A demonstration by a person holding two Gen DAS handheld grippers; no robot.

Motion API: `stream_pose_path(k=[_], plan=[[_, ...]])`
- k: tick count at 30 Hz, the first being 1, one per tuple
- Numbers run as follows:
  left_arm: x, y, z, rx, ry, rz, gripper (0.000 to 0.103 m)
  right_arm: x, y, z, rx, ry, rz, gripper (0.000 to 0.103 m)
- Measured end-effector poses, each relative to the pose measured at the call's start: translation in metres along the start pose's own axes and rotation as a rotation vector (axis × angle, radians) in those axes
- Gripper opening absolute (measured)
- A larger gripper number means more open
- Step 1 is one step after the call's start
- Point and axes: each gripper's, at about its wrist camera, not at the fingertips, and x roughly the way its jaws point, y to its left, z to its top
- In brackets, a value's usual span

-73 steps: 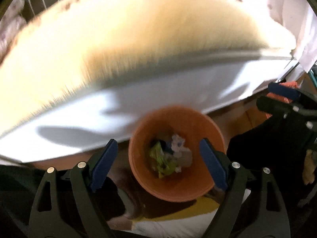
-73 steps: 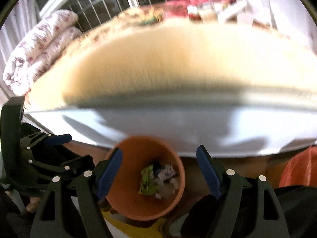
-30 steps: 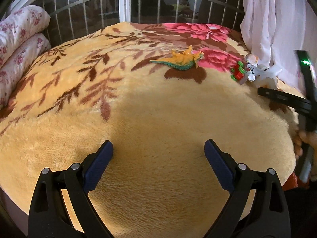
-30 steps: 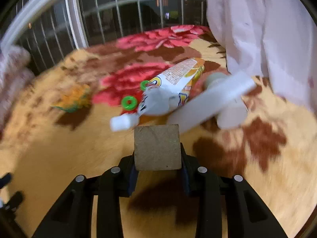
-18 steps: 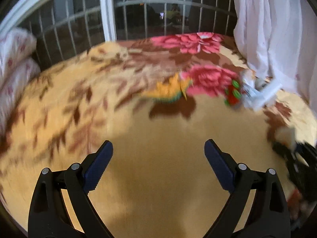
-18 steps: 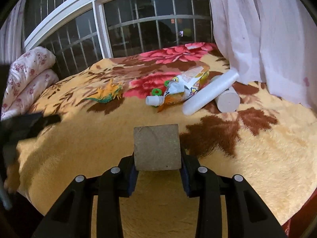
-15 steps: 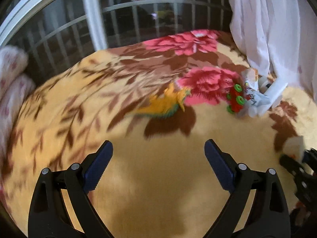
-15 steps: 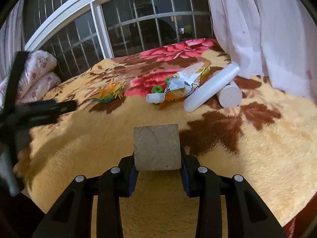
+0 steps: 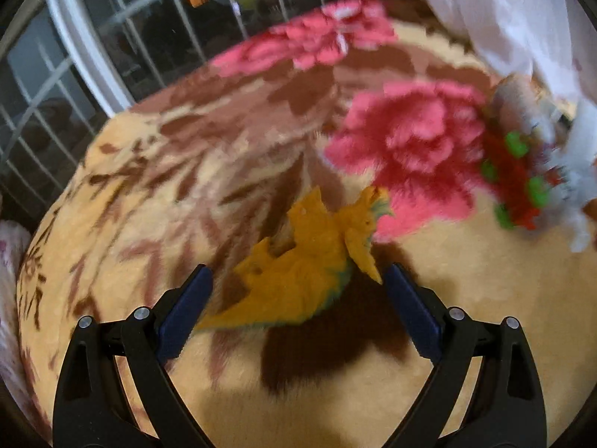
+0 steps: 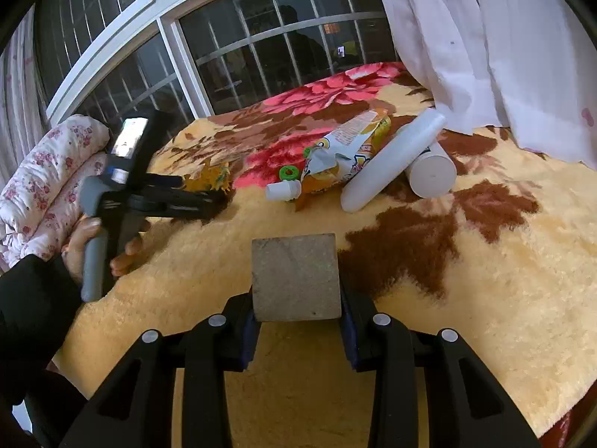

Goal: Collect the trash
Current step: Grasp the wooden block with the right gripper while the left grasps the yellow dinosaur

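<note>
Right gripper [image 10: 296, 330] clamps wooden block [image 10: 295, 277]; left gripper [image 9: 296, 311] gapes around dinosaur [image 9: 309, 265].

i see a bed under a plush yellow blanket [image 10: 466, 280] with brown leaves and red flowers. on it lie an orange toy dinosaur [image 9: 309, 265], a crumpled snack bag [image 10: 347, 156], two white cylinders [image 10: 395, 156] touching each other, a small white cap [image 10: 283, 190] and a green ring [image 10: 289, 173]. folded floral bedding [image 10: 44, 183] sits at the left edge.

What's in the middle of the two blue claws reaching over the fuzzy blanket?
A yellow-orange toy dinosaur lies between the left gripper's open jaws, untouched, in the left wrist view.
</note>
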Motion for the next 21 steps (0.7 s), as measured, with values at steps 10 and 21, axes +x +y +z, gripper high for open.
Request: stream_pose_path(k=[10,21], plan=[[-0.004,-0.006,-0.004,0.004,-0.026,-0.035,0.065,0.004,0.007,0.004,0.0,-0.001,-0.002,0.036],[-0.066,0.004,-0.033,-0.135,-0.063,-0.041,0.065,-0.001,0.022,0.001,-0.017,-0.013,0.01,0.036]])
